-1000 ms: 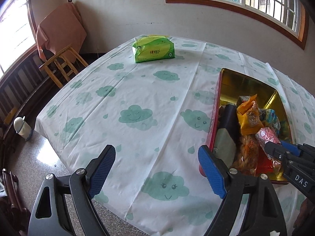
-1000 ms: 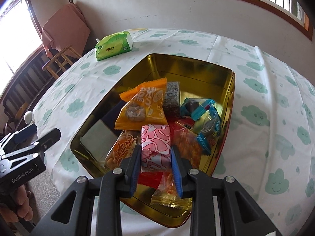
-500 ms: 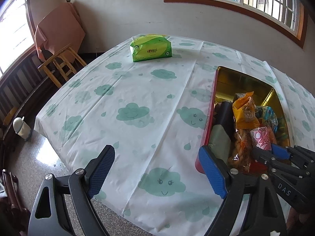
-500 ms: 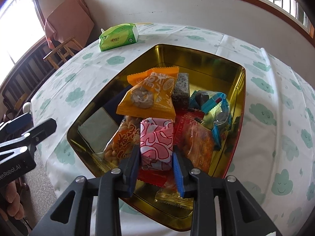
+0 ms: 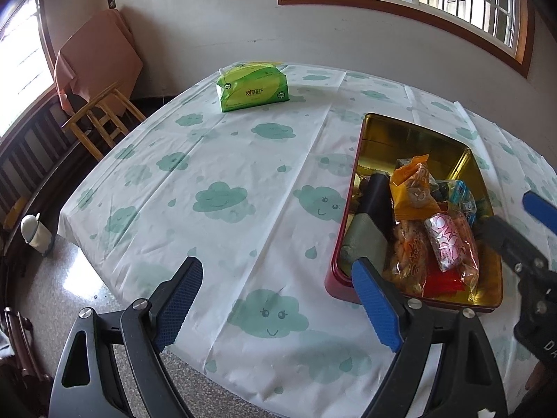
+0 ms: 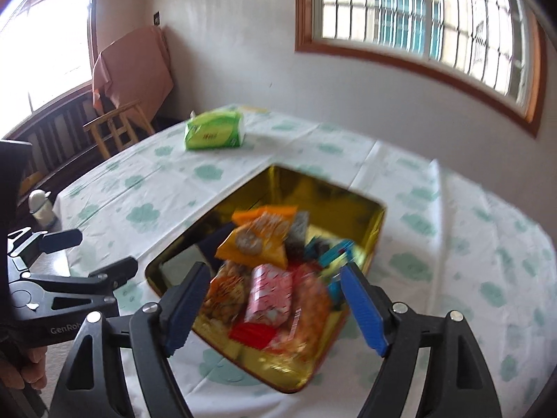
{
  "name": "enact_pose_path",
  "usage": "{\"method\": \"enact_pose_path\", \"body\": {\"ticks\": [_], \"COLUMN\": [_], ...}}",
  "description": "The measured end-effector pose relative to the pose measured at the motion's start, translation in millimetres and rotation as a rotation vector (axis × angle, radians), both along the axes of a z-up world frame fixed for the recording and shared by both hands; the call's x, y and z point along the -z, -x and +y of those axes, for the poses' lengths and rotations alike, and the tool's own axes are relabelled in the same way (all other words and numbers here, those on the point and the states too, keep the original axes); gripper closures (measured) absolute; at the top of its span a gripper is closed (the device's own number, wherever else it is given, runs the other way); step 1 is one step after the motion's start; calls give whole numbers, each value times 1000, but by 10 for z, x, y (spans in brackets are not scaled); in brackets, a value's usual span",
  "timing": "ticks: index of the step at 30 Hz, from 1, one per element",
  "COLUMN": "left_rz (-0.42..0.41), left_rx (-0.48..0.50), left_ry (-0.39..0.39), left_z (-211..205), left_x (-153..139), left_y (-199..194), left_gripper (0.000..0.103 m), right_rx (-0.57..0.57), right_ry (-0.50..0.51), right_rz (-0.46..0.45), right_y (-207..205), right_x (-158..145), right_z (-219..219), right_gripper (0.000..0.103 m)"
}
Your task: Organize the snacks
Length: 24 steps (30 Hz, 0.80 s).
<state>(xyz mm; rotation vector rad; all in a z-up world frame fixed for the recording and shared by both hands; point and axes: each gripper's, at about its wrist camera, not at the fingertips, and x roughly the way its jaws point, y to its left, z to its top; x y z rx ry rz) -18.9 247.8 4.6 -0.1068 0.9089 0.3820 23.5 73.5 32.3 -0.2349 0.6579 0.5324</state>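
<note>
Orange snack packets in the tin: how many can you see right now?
2. One orange packet sits mid-tin, propped on the pile. One clear orange-printed packet lies nearer the front edge, beside the pink packet. Others may be buried in the gold tin.

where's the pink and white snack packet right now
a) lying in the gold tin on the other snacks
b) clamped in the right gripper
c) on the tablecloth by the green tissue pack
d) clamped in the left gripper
a: the pink and white snack packet lies in the gold tin on the other snacks, while the right gripper and the left gripper are both open and empty.
</note>
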Motion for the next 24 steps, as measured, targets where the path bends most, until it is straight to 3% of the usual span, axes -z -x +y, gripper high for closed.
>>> {"method": "enact_pose_path", "body": {"ticks": [2, 4, 11, 24], "left_rz": [2, 5, 18, 29], "left_rx": [8, 16, 52, 82], "left_ry": [2, 3, 9, 6], "left_z": [-38, -80, -217, -367], "left_x": [-3, -2, 22, 32], "left_y": [-7, -13, -35, -66], "left_gripper": [17, 17, 17, 17], "right_rx": [41, 72, 119, 102], "right_ry": [24, 63, 74, 55], "right_rz": [-66, -71, 46, 169], "right_y": [46, 35, -38, 34], "right_x": [-74, -62, 168, 337], "right_z": [-46, -79, -262, -313], "right_gripper": [18, 18, 18, 18]}}
